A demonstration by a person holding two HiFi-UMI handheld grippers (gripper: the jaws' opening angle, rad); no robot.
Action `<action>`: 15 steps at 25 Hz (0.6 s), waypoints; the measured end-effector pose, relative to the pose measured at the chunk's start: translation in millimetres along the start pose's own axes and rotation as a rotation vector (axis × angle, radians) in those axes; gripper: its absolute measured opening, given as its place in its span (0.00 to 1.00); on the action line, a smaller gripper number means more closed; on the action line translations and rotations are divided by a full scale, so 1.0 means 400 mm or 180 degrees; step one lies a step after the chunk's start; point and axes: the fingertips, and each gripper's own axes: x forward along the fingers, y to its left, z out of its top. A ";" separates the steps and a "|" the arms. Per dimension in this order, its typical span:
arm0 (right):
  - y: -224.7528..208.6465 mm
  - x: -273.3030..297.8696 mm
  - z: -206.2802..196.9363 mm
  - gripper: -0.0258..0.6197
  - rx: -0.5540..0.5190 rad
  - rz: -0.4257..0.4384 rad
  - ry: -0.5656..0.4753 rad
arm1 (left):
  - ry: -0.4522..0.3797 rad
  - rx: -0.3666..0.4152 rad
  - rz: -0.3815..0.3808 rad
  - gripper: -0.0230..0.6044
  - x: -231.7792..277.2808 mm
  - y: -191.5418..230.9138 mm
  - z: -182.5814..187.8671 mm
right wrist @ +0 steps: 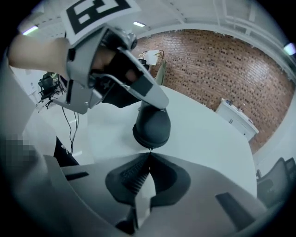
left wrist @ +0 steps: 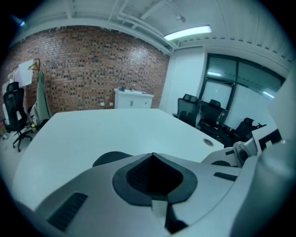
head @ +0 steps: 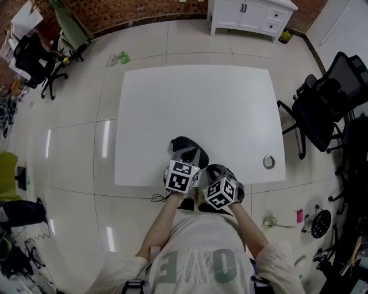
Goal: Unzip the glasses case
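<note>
Holding the case [right wrist: 151, 126] down falls to the left gripper [right wrist: 156, 105]. Its jaws are pressed together with nothing between them, and in the right gripper view their tips appear to bear on the case's top. The case lies on the table [head: 195, 97] close to its near edge, just before the person.

The right gripper [right wrist: 149, 156] is likewise pressed together, its tips set at the case's near end. A small dark tab [right wrist: 149, 149] is seen there and is judged to be the pull. Whether it is actually pinched is too small to tell.

For the step to go well, the pull should be nipped firmly and drawn along the curve of the seam rather than lifted away from it. The case should be kept pinned, so that it is not dragged over the near edge. The left tips are best kept off the zip line, so that the slider is not blocked as it comes round.

A grommet [head: 269, 161] is set in the table well apart from the case and is no hindrance. Chairs [head: 322, 109] and a cabinet [head: 253, 14] stand on the floor beyond. A cable [head: 158, 198] hangs by the near edge beside the left gripper and could be caught. The chief obstacle is judged to be the closeness of the two grippers to each other.
</note>
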 end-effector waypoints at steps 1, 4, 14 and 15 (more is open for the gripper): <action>0.024 0.001 0.003 0.04 -0.0023 0.0064 -0.0035 | -0.0003 -0.0068 0.0050 0.04 -0.008 0.010 -0.007; 0.084 0.005 0.018 0.04 -0.0006 0.0277 -0.0149 | 0.0029 -0.0149 0.0140 0.04 -0.030 0.022 -0.026; 0.204 0.012 0.070 0.04 -0.0251 0.0767 -0.0297 | -0.0018 -0.0220 0.0251 0.04 -0.069 0.041 -0.053; 0.198 0.012 0.064 0.04 -0.0232 0.0767 -0.0282 | -0.0015 -0.0252 0.0245 0.04 -0.069 0.043 -0.055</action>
